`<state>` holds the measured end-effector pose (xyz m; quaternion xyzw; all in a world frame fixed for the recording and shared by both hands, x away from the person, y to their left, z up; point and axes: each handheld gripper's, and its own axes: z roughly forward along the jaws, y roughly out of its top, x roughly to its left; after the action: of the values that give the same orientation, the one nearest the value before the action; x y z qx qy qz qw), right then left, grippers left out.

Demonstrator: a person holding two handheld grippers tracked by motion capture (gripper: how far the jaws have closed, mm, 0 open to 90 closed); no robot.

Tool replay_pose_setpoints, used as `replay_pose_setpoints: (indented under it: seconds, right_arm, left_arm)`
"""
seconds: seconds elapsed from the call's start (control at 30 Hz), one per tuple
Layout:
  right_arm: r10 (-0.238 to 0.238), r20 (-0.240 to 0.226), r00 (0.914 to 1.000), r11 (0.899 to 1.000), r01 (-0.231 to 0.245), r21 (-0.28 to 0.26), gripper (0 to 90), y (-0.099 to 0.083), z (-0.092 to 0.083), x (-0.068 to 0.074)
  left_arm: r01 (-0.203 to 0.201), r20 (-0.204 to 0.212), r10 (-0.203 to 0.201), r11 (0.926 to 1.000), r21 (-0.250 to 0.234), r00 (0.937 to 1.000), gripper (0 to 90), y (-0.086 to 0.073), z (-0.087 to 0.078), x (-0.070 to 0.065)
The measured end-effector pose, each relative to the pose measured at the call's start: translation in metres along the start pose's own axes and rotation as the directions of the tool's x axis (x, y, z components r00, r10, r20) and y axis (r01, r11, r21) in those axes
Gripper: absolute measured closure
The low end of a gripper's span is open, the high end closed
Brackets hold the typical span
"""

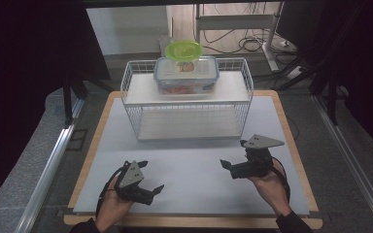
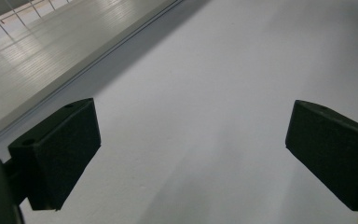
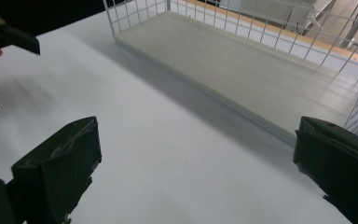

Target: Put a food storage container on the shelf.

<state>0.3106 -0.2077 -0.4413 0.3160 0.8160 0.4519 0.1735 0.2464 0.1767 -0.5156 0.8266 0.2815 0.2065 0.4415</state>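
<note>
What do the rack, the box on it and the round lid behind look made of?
Rack: thin wire, likely white-coated metal, going by the even grid and matte white; its shelf boards look like pale panels with a faint sheen. Box: clear plastic, since red contents show through, with a blue-rimmed lid. Round lid: translucent lime-green plastic, glossy.

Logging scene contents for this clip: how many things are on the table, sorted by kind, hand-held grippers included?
White wire rack: 1
Clear food box with blue-rimmed lid, on the rack's top shelf: 1
Green-lidded round container, on top of the box: 1
Hand-held grippers, left gripper and right gripper, both open and empty: 2
Total: 5
</note>
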Motion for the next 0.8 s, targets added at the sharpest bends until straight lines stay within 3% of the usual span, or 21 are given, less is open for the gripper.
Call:
replay_pose_setpoints:
  seconds: [0.23,0.53,0.8]
  right_arm:
    - [0.004,0.007,1.0000,1.000,-0.005,0.025,0.3,-0.020,0.002,0.003]
    - [-0.007,0.049,0.9988,0.997,0.004,0.071,0.3,-0.051,0.005,0.005]
    - [0.030,0.036,0.9989,0.992,-0.034,0.119,0.2,-0.066,0.012,0.006]
  left_arm:
    - [-0.006,0.008,0.006,1.0000,0.000,0.9999,2.1,0.000,0.001,-0.001]
    - [-0.016,0.004,0.016,0.9995,0.025,0.9999,1.1,-0.001,0.003,-0.003]
    - [-0.007,0.003,0.007,0.9992,0.040,1.0000,1.2,-0.003,0.004,-0.001]
